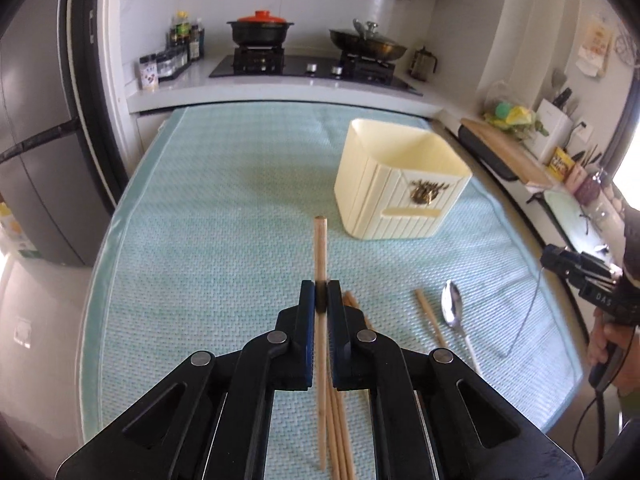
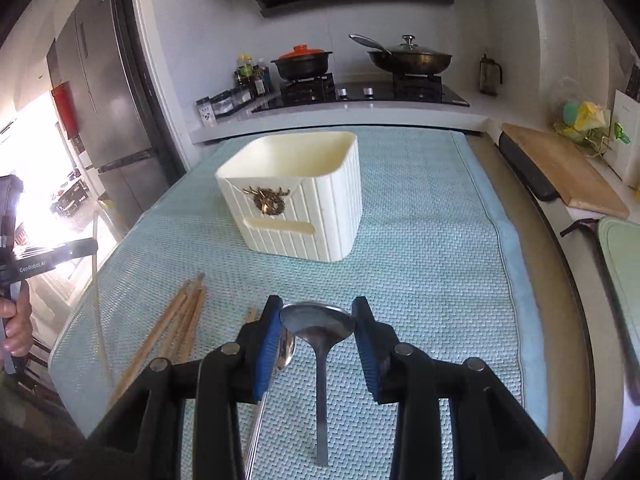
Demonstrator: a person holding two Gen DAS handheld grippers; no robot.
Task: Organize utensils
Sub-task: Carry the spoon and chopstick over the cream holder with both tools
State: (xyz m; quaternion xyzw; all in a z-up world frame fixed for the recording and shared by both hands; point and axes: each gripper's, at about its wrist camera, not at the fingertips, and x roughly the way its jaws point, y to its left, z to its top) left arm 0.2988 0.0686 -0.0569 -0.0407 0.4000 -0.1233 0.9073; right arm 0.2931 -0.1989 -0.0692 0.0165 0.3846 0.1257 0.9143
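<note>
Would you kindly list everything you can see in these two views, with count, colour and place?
Holder: one, cream, on the mat, nothing visible inside.
Chopstick: one, wooden, held in the left gripper.
Loose chopsticks: several, wooden, lying on the mat.
Held spoon: one, metal, in the right gripper.
Second spoon: one, metal, on the mat.
Mat: one, pale green, covering the table.
Pot: one, black with orange lid, on the stove.
Pan: one, dark, glass lid, on the stove.
Cutting board: one, wooden, right counter.
Left gripper: black, shut.
Right gripper: black, blue pads.
</note>
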